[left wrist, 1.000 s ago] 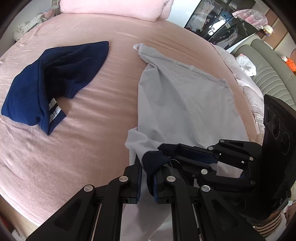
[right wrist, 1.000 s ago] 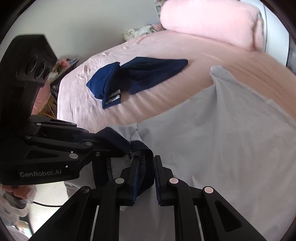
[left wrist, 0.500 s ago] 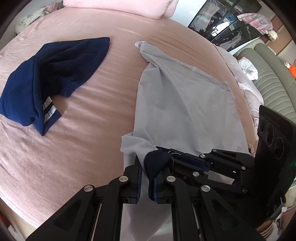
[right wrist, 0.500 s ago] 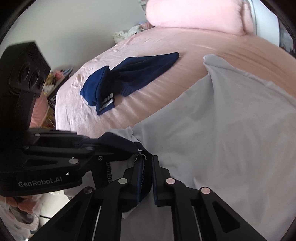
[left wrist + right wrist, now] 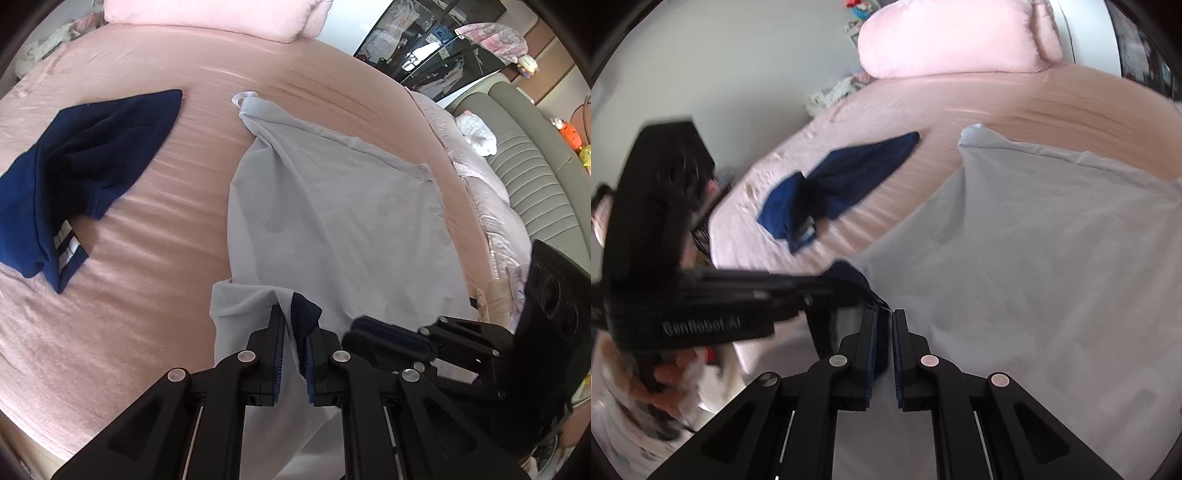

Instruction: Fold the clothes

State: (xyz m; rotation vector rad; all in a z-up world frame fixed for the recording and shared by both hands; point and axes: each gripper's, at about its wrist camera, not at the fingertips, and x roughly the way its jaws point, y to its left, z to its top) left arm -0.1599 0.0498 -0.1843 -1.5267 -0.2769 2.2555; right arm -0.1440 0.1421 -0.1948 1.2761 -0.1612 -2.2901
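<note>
A light grey garment lies spread across a pink bed, its far corner reaching toward the middle of the mattress and its near edge hanging over the side of the bed closest to the cameras. At that near edge the fabric has a dark navy trim, and this trimmed corner is pinched between the closed jaws of the left gripper, which points down at the bed. Just to its right, the right gripper is also closed on the same near edge of the grey cloth, with grey fabric passing between its pads; the two tools sit close together, almost touching. The right wrist view is blurred on its left side. Well apart from the grey piece, farther left on the bed, lies a crumpled navy blue garment with pale stripes at one hem. A large pink pillow rests at the head of the bed. Beyond the bed's right side stands a grey-green padded sofa.
</note>
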